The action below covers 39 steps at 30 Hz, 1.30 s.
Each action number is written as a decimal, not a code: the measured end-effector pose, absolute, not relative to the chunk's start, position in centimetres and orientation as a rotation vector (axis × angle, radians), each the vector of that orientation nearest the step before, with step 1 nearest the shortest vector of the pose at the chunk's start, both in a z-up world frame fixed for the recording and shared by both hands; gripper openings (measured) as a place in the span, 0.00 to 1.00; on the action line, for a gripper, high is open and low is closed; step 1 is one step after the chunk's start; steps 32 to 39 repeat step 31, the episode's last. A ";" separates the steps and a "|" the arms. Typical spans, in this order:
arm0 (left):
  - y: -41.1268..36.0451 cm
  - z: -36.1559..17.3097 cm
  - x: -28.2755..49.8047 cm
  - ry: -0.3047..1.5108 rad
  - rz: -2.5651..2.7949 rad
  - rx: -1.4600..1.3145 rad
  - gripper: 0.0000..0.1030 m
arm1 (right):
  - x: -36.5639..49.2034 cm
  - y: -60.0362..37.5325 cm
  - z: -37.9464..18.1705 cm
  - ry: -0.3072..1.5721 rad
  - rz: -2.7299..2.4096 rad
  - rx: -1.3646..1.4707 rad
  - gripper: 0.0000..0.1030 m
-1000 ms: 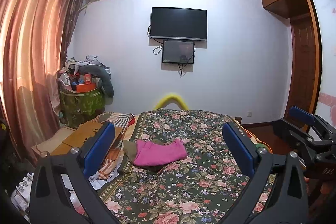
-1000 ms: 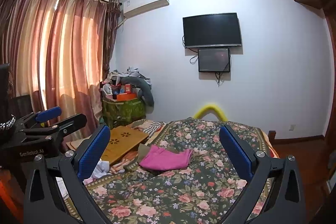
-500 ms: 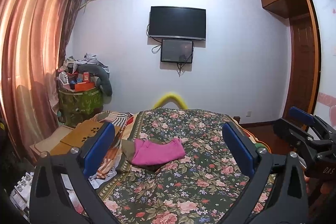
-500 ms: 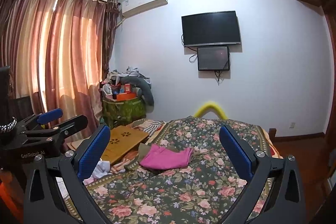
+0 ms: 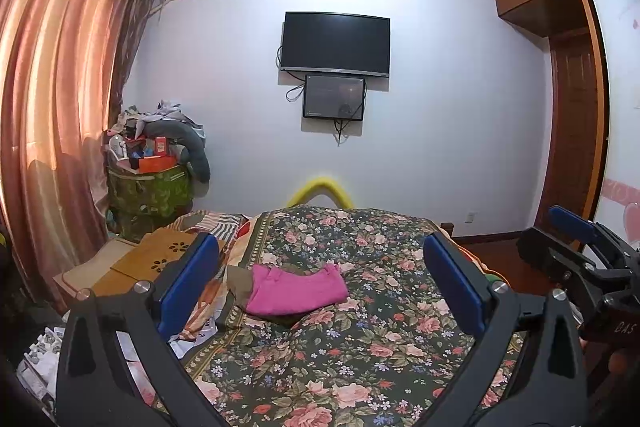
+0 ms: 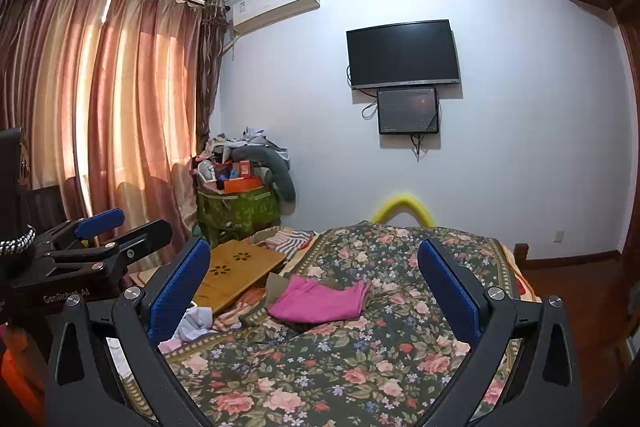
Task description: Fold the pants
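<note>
Both held above the near end of the bed (image 5: 360, 367), left tool (image 5: 320, 283) and right tool (image 6: 314, 287) with pads wide apart, gripping nothing. Pink pants (image 5: 296, 289) ahead, well out of reach, lying on an olive garment (image 6: 276, 285) — best approached low, pinching pink cloth only. Wooden lap tray (image 6: 240, 267) and loose clothes crowding forward-left.

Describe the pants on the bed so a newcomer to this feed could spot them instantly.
Start at the bed with the dark floral bedspread below the wall TV. Toward its left-middle lies a flat folded garment, the pants, resting on an olive-brown cloth. It is the only solid bright pink item there.
</note>
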<state>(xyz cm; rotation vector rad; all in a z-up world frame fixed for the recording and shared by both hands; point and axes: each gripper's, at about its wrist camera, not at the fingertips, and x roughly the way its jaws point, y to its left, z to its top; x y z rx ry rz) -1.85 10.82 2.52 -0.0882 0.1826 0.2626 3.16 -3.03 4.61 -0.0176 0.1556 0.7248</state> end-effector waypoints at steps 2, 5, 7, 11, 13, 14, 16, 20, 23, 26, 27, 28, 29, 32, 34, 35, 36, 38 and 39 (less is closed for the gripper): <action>10.8 2.5 -1.9 0.184 0.263 -0.085 1.00 | 3.2 -3.0 4.6 0.157 0.724 -0.014 1.00; 10.8 2.5 -1.9 0.184 0.262 -0.083 1.00 | 3.1 -3.0 4.6 0.158 0.723 -0.011 1.00; 10.8 2.5 -1.9 0.182 0.259 -0.086 1.00 | 3.1 -3.1 4.6 0.156 0.722 -0.013 1.00; 10.8 2.6 -2.0 0.180 0.255 -0.084 1.00 | 3.1 -3.0 4.6 0.156 0.719 -0.013 1.00; 10.7 2.6 -1.9 0.182 0.252 -0.083 1.00 | 3.1 -3.0 4.6 0.154 0.717 -0.012 1.00; 10.7 2.6 -1.9 0.182 0.251 -0.083 1.00 | 3.1 -3.0 4.6 0.154 0.717 -0.012 1.00; 10.7 2.6 -2.0 0.183 0.250 -0.083 1.00 | 3.1 -3.0 4.6 0.155 0.717 -0.012 1.00; 10.7 2.5 -1.9 0.191 0.242 -0.088 1.00 | 3.1 -3.0 4.6 0.155 0.717 -0.012 1.00; 10.6 2.5 -1.8 0.195 0.242 -0.086 1.00 | 3.2 -2.9 4.6 0.158 0.716 -0.014 1.00; 10.6 2.4 -1.7 0.197 0.243 -0.082 1.00 | 3.2 -2.9 4.5 0.161 0.712 -0.014 1.00; 10.6 2.3 -1.7 0.199 0.240 -0.081 1.00 | 3.3 -2.9 4.5 0.164 0.712 -0.014 1.00; 10.6 2.3 -1.6 0.202 0.238 -0.080 1.00 | 3.4 -2.9 4.4 0.167 0.711 -0.014 1.00; 10.6 2.2 -1.6 0.203 0.238 -0.078 1.00 | 3.4 -3.0 4.3 0.169 0.710 -0.013 1.00; 10.7 2.1 -1.3 0.207 0.238 -0.071 1.00 | 3.6 -3.0 4.3 0.172 0.707 -0.010 1.00; 10.7 2.1 -1.3 0.207 0.238 -0.071 1.00 | 3.6 -3.0 4.3 0.172 0.707 -0.010 1.00; 10.7 2.1 -1.3 0.207 0.238 -0.071 1.00 | 3.6 -3.0 4.3 0.172 0.707 -0.010 1.00; 10.7 2.1 -1.3 0.207 0.238 -0.071 1.00 | 3.6 -3.0 4.3 0.172 0.707 -0.010 1.00; 10.7 2.1 -1.3 0.207 0.238 -0.071 1.00 | 3.6 -3.0 4.3 0.172 0.707 -0.010 1.00; 10.7 2.1 -1.3 0.207 0.238 -0.071 1.00 | 3.6 -3.0 4.3 0.172 0.707 -0.010 1.00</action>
